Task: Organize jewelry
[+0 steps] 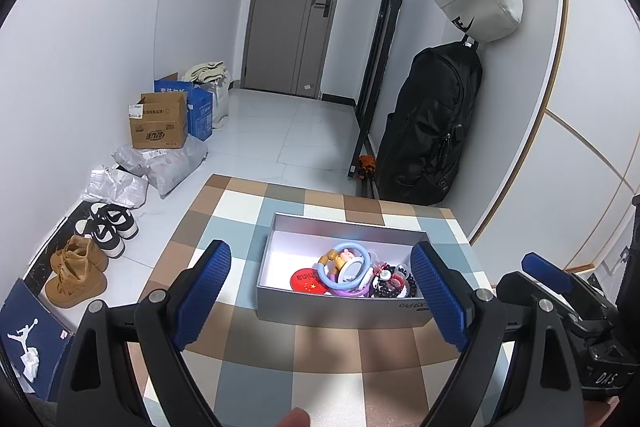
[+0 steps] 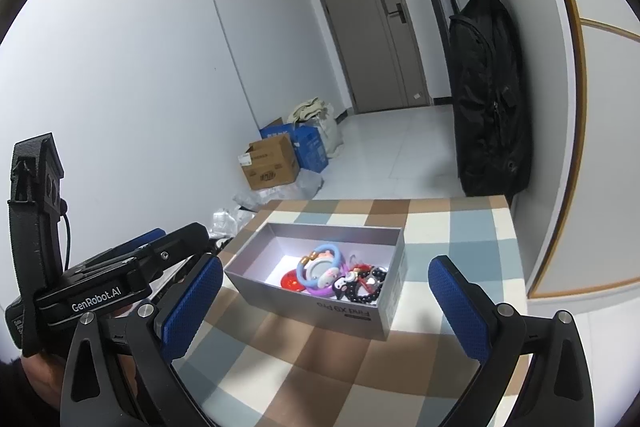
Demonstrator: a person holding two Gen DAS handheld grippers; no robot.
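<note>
jewelry (image 1: pixel 352 273) all heaped in grey box (image 1: pixel 340 223) at desk (image 1: pixel 248 199) centre, piled toward box's near right end. no pieces visible loose on desk. left gripper (image 1: pixel 320 295) and right gripper (image 2: pixel 326 311) fingers spread wide, empty. task looks nearly done.

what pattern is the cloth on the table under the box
A check of brown, blue-grey and cream squares on the tablecloth, seen best in the left wrist view.
</note>
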